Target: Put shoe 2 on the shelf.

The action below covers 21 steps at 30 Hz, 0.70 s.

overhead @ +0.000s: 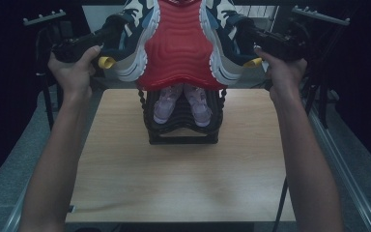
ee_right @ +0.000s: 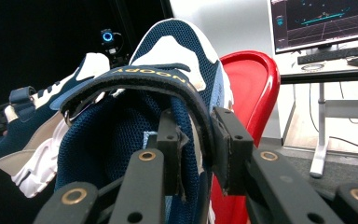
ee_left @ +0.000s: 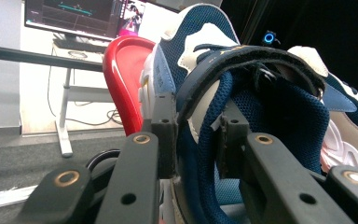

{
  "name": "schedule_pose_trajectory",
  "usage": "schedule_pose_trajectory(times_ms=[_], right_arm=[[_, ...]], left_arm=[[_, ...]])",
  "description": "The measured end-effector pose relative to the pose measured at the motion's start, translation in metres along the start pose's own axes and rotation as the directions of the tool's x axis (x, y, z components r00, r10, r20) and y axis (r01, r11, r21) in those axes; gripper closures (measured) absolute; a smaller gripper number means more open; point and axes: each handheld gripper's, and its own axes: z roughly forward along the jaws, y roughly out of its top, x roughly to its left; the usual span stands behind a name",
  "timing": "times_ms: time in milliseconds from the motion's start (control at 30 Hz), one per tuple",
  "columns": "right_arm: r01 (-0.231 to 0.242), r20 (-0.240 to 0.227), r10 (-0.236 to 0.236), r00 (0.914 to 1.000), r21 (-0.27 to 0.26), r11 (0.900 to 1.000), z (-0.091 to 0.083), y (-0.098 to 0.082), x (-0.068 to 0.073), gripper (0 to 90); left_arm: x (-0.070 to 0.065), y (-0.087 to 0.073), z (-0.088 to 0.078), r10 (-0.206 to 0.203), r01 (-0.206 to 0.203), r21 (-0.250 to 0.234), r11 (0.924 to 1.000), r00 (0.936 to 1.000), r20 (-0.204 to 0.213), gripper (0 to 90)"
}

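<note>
Two sneakers (overhead: 140, 43), collar-gripped by each tool, toes seemingly pointing away, lengthwise from person.

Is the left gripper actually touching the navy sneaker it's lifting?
Touching. In the left gripper view, the left gripper has its pads clamped on both sides of the navy sneaker's heel collar, with no gap showing.

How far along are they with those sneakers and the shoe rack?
A small pink pair already sits in the black rack. In hand: the left gripper and right gripper each clamp the collar of a navy sneaker, raised beside a red tray. Left, probably: setting both sneakers down.
</note>
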Motion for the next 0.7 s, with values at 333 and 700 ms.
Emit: schedule_pose_trajectory(times_ms=[333,700], right_arm=[[0.000,-0.011,0.000,0.9999,0.006,1.000,0.014,0.001,0.004,73.8],[-0.005,-0.016,0.005,0.9999,0.016,1.000,0.030,0.005,0.010,73.8]], left_arm=[[-0.008,0.004,0.011,0.003,-0.003,0.008,1.0000,1.0000,0.004,73.7],[-0.015,0.009,0.023,-0.003,0.003,0.003,1.0000,1.0000,0.009,73.7]])
